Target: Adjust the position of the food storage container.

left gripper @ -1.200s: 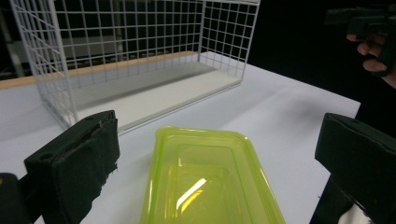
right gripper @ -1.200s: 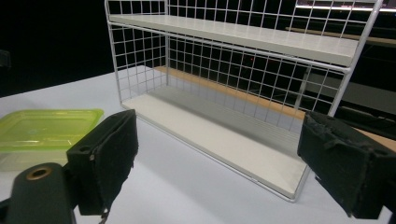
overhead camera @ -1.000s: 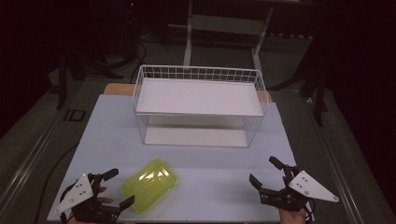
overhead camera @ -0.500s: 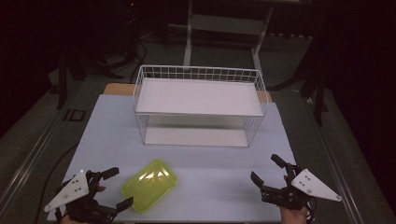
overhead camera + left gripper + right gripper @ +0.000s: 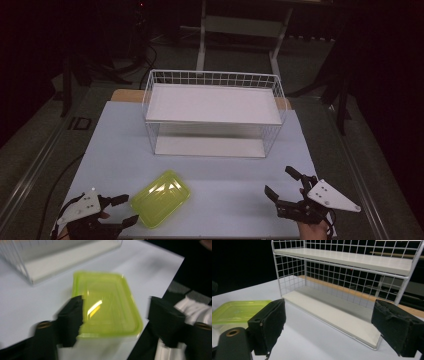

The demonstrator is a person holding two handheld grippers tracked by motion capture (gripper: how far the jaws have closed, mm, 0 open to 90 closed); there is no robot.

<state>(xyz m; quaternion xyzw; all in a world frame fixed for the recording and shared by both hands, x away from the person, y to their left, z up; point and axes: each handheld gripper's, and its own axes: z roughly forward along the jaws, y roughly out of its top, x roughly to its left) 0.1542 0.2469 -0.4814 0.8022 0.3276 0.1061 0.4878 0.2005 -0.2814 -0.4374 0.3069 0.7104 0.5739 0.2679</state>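
One wire shelf (beyond lid)

I held my left gripper at seven o'clock, jaws spread wide; my right gripper sat at five o'clock, equally agape.

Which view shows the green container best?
The high view: the green container is whole and sharp, lying flat on the table. The left gripper view shows it closer but blurred, partly behind a black jaw; the right gripper view catches one end.
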